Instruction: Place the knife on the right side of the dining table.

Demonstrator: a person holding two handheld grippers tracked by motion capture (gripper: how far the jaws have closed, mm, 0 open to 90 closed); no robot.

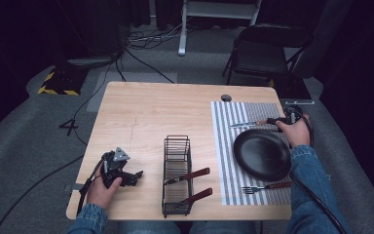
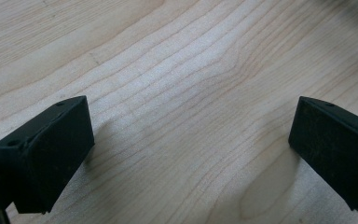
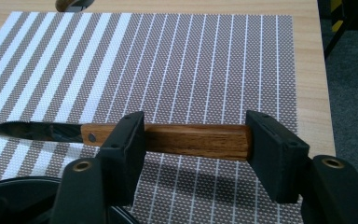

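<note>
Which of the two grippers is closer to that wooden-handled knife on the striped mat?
The right gripper. Its open jaws stand on either side of the knife, above the black plate. The left gripper sits far across the table, beyond the wire basket.

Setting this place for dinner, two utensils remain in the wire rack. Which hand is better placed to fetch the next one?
Left, probably: the left gripper sits open beside the rack; the right gripper is across the plate, astride the knife.
</note>
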